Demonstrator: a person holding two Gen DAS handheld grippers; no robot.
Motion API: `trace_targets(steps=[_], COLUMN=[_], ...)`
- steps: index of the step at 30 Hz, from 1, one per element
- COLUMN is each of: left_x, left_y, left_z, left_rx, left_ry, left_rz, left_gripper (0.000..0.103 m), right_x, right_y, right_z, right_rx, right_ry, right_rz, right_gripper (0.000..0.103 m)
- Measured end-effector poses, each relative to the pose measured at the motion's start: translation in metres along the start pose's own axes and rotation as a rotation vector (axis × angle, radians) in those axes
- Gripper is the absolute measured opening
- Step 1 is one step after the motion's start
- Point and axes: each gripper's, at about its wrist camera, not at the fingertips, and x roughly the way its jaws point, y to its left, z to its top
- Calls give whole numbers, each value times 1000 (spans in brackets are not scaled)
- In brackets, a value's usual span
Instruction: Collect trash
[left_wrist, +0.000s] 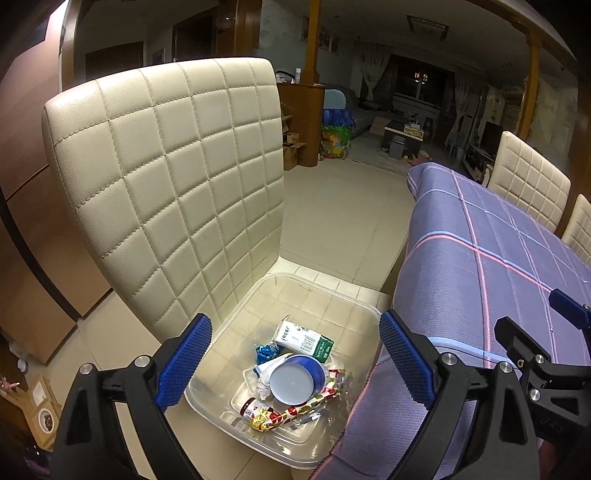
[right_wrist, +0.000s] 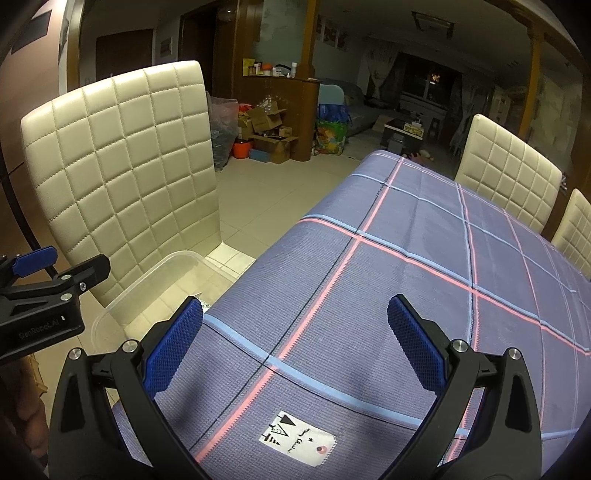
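Observation:
A clear plastic bin (left_wrist: 343, 306) stands on the seat of a cream quilted chair (left_wrist: 166, 177). It holds trash: a blue paper cup (left_wrist: 295, 380) on its side, a white and green carton (left_wrist: 304, 339), a blue foil wrapper (left_wrist: 266, 351), a white crumpled wrapper (left_wrist: 264, 376) and a red and gold wrapper (left_wrist: 291, 410). My left gripper (left_wrist: 295, 363) is open and empty above the bin. My right gripper (right_wrist: 295, 347) is open and empty above the purple plaid tablecloth (right_wrist: 406, 236). The bin's rim (right_wrist: 155, 273) shows in the right wrist view.
The clothed table (left_wrist: 517, 258) stands right of the chair. A white cloth label (right_wrist: 299, 437) lies on the tablecloth near me. Two more cream chairs (right_wrist: 509, 170) stand at the table's far side. Boxes and bags (right_wrist: 266, 136) sit on the tiled floor behind.

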Motion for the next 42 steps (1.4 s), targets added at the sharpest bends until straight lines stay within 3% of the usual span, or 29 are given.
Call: trace_targets(steps=[9, 16, 24, 30, 37, 42], left_x=[-12, -39, -67, -85, -104, -123], left_y=[-18, -40, -98, -136, -173, -198], left_z=[0, 3, -13, -16, -16, -22], left_rx=[26, 55, 169, 184, 191, 251], left_ry=[-17, -64, -90, -118, -129, -173], left_rz=[-30, -35, -83, -145, -206, -188], left_gripper=[90, 90, 90, 90, 90, 90], right_x=[-11, -43, -79, -119, -148, -160], right_y=[-15, -33, -75, -109, -140, -162], right_z=[-4, -5, -27, -39, -55, -61], right_rx=[15, 18, 59, 86, 143, 212], right_ry=[-14, -70, -89, -159, -176, -182], right_rz=[-22, -59, -141, -229, -264, -259], right_gripper=[99, 99, 99, 99, 99, 99])
